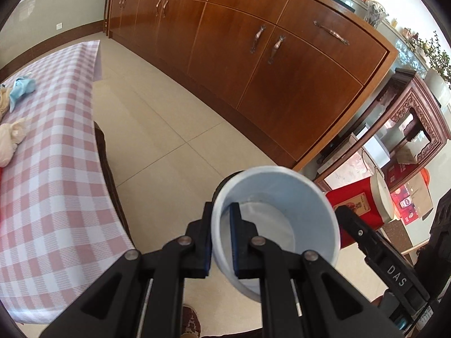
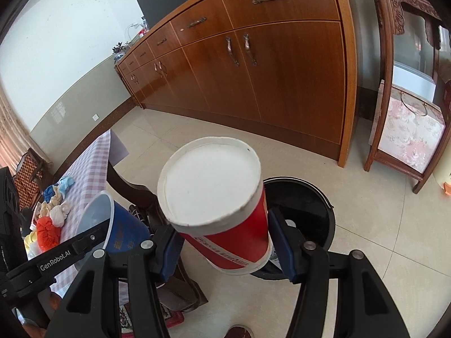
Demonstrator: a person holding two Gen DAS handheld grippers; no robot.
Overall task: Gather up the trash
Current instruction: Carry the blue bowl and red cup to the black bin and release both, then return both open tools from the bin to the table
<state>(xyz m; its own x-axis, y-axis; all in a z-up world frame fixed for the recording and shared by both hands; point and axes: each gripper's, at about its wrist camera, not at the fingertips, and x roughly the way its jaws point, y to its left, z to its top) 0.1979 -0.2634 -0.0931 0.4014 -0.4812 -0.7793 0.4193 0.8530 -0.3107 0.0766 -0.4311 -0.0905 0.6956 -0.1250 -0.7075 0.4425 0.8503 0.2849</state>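
Nearest in the left wrist view, the left gripper pinches the thin wall of an empty blue paper cup with a pale lining, one finger inside the rim and one outside. In the right wrist view the right gripper clamps a red paper cup with a white base across its body, base facing the camera. Both cups look light, easily crushed and a bit slick, so a mild squeeze near the stiffer rolled rim seems safest. Just beyond the red cup stands a round black waste bin on the tiled floor. Further left, crumpled wrappers lie near the checked tablecloth's long edge.
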